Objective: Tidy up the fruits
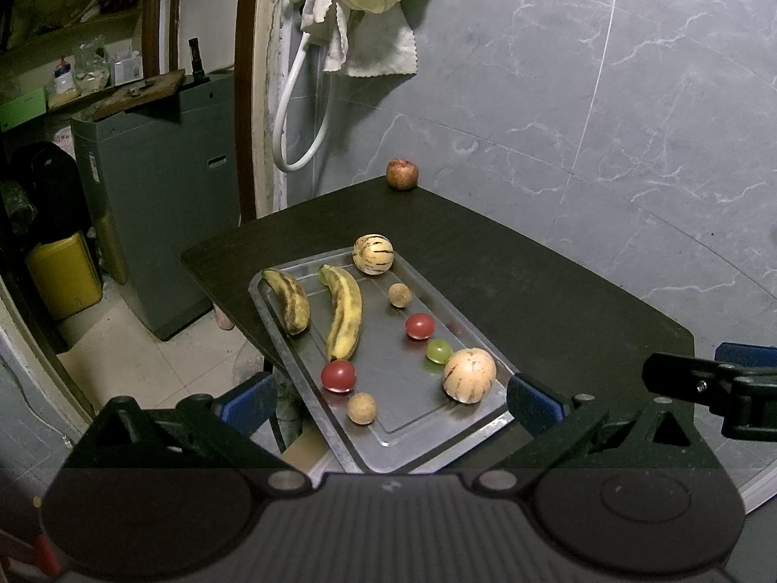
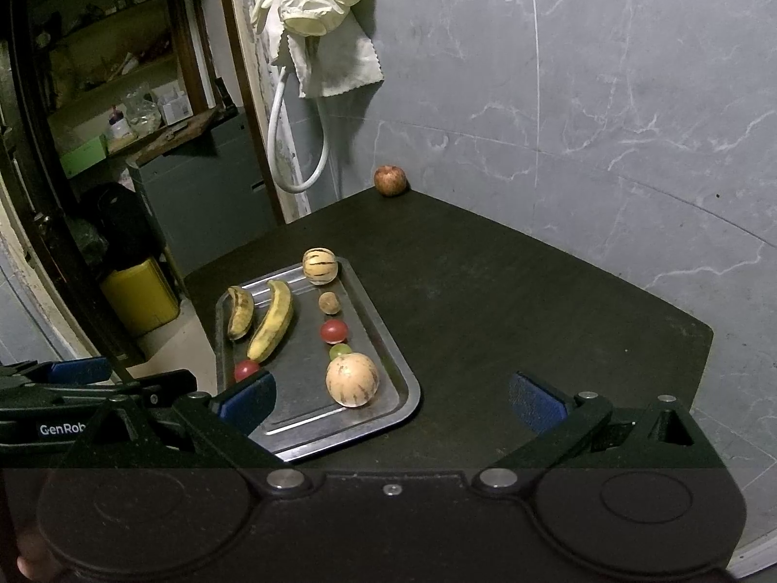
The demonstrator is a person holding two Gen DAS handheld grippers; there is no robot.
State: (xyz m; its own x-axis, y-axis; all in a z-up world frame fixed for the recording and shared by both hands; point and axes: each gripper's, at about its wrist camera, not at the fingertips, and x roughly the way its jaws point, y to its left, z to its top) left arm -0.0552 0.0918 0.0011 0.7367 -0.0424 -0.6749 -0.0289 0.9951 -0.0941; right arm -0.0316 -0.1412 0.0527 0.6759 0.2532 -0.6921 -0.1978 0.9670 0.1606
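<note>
Left wrist view, both tools (image 1: 391, 401) (image 2: 391, 401) spread, apple (image 1: 402, 174) beyond tray (image 1: 437, 442)

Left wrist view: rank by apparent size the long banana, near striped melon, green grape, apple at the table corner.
1. long banana
2. near striped melon
3. apple, though it sits farthest away, so it probably looks smaller than it is
4. green grape

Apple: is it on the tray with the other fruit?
No, the apple sits alone at the table's far corner, well apart from the tray.
</note>
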